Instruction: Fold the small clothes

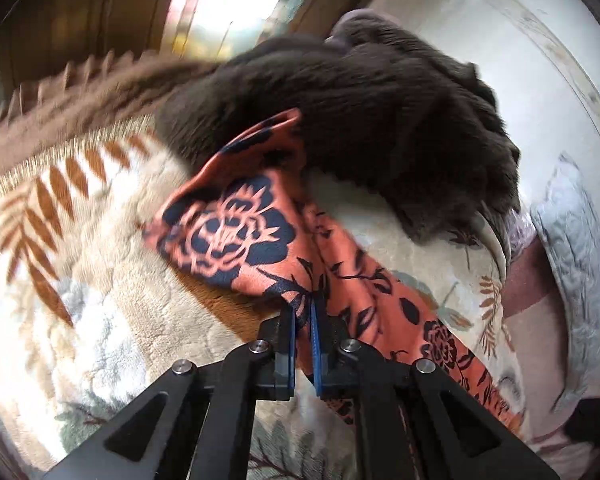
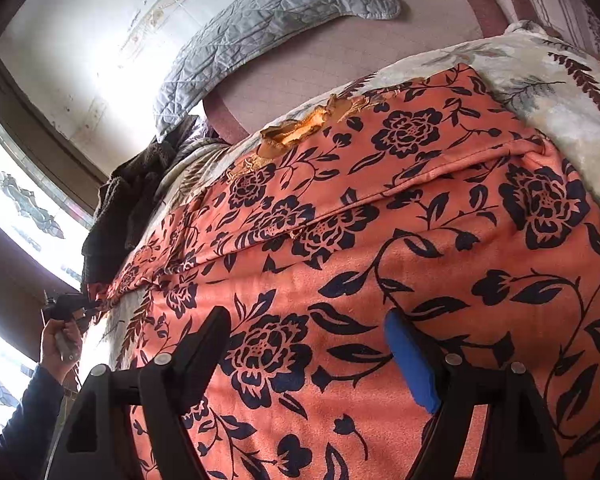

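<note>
**Left tongs pinch one end of the floral cloth, right tongs wait open over its middle**

Where the left wrist view begins, the left tongs (image 1: 303, 312) are closed tight on a gathered corner of the orange floral cloth (image 1: 228, 232), with fabric bunched between the blue pads and fanning away from the tips. Close under the other camera, the right tongs (image 2: 312, 344) stand wide apart, gripping nothing, the cloth (image 2: 380, 240) spread just below and between the two fingers.

The cloth lies on a bed covered by a cream leaf-print blanket (image 1: 80, 240). Seen from the right, the cloth runs long from the open tongs toward the far left, narrowing to the corner that the left tongs (image 2: 72, 304) hold at the blanket's edge. A crease crosses it partway up, and a bright patch shows near its far edge. So the long axis of the cloth runs from one pair of tongs to the other: the left has an end, while the right sits over the broad middle with a free edge nearest it.

Judging by this, a fold likely depends on the right tongs taking an edge on their own side, then carrying it along that axis toward the held corner.

Farther off, a dark grey knitted garment (image 1: 360, 120) is heaped on the blanket just past the cloth. Beyond it lie a grey quilted pillow (image 2: 268, 20) and a pale wall.
</note>
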A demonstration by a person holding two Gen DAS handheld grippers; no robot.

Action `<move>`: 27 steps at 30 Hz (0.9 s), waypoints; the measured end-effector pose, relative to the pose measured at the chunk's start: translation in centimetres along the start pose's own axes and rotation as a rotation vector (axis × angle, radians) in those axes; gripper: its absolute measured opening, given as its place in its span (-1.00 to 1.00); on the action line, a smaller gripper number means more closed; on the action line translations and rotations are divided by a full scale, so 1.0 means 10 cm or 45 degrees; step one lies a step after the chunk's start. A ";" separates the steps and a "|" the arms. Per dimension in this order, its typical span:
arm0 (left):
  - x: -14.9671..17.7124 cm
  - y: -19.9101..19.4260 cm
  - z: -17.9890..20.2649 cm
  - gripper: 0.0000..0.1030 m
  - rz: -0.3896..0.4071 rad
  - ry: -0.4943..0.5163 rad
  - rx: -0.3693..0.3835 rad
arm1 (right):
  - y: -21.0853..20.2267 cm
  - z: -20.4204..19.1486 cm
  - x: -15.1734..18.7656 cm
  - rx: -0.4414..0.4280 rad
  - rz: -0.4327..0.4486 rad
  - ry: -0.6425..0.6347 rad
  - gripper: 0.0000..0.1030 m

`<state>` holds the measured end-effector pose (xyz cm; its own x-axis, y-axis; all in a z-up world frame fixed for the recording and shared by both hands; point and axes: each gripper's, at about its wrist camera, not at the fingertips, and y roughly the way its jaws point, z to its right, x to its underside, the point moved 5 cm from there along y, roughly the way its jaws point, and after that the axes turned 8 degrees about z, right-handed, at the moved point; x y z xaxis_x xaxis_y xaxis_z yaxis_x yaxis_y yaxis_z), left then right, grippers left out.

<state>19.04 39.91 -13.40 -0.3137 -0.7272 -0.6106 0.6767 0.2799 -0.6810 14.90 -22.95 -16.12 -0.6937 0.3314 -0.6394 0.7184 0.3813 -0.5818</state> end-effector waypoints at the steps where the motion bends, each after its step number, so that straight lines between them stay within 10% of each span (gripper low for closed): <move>1: 0.01 -0.20 0.28 -0.88 0.070 0.108 0.032 | -0.02 0.02 -0.02 -0.007 0.010 0.015 0.59; 7: 0.72 -1.29 2.39 -0.88 0.237 0.600 0.470 | -0.18 0.10 -0.13 -0.035 0.063 0.069 0.59; 12: 2.01 -1.63 3.62 -0.80 0.057 0.862 0.751 | -0.33 0.25 -0.27 -0.040 0.124 0.145 0.59; 14: 2.61 -1.49 3.86 -0.10 -0.097 1.000 0.784 | -0.37 0.34 -0.32 -0.036 0.141 0.193 0.59; 15: 2.88 -1.38 3.90 0.31 -0.171 1.075 0.758 | -0.37 0.38 -0.34 -0.035 0.142 0.216 0.59; 19: 3.22 -0.98 3.56 0.32 -0.299 1.139 0.589 | -0.43 0.49 -0.39 -0.020 0.161 0.257 0.59; 27: 2.13 -0.80 2.37 0.33 -0.105 0.782 0.448 | -0.40 0.47 -0.87 -0.060 0.154 0.293 0.59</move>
<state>22.76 7.35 -11.34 -0.6219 -0.2237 -0.7505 0.7769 -0.0554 -0.6272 18.28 -31.45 -10.63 -0.6003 0.5624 -0.5686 0.7973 0.3653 -0.4805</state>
